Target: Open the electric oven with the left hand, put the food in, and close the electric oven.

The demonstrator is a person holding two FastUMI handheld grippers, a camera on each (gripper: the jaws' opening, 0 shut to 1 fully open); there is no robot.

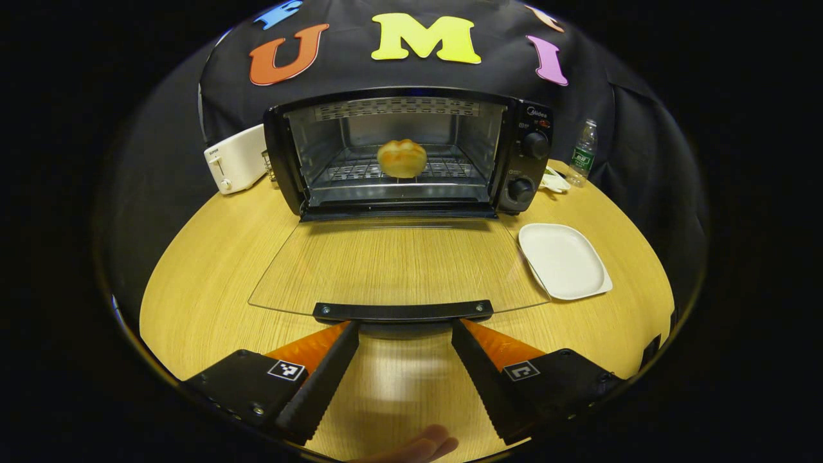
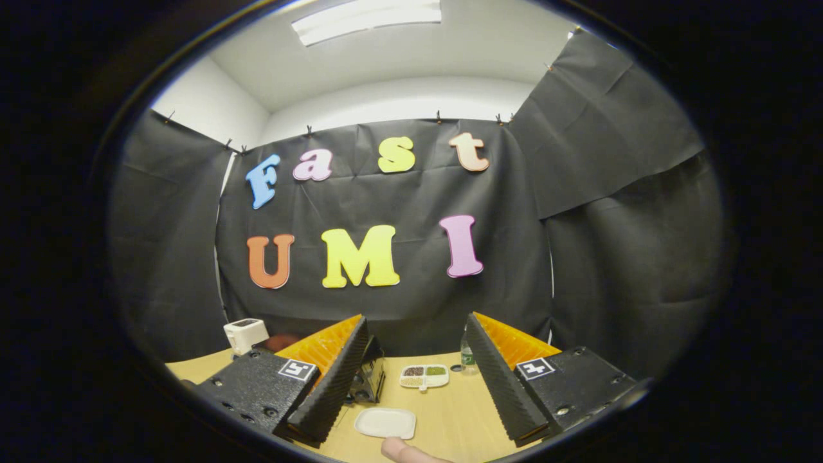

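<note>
**Oven open, bun on rack, both claws wide**

The oven stands at the back of the round wooden table, against the black cloth wall. Its glass door is folded fully down and lies flat, level with the tabletop, with the black handle at the near edge. Inside, a bun sits on the wire rack, near the middle of the cavity. Two knobs sit one above the other on the oven's right panel.

Left gripper: the fingers are spread wide and hold nothing. The tips lie just under the two ends of the handle — whether they touch it cannot be told. A fingertip of the person's hand shows at the bottom edge of the left gripper view.

Right gripper: the fingers are also spread wide and hold nothing. It is raised and points toward the cloth wall, above the table. Between its fingers, in the right gripper view, lie a white plate and farther back a small tray with compartments (contents too small to identify).

Other items:
- White plate — bare, on the table right of the door.
- White toaster, left of the oven.
- Water bottle, upright, right of the oven.
</note>
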